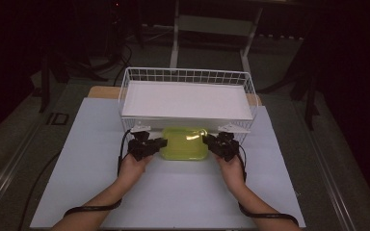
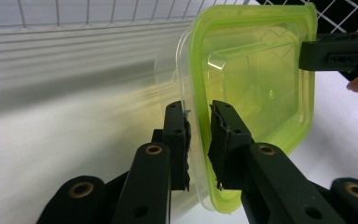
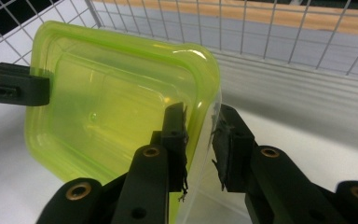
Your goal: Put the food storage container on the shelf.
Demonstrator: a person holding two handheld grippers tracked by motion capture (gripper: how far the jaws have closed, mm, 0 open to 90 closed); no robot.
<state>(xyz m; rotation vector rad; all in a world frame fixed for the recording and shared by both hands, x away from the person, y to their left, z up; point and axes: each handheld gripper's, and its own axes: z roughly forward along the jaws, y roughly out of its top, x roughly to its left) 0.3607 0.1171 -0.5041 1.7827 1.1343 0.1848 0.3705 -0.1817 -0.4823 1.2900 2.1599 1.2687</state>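
Fingers (image 2: pixel 228 140) of both grippers pinch opposite rims of the green container (image 1: pixel 185 143) between them.

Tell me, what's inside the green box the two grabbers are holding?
Nothing that I can see. The green box has a green lid and see-through walls, and it looks empty. The left gripper and right gripper pinch its ends, so small bits of its edges are covered.
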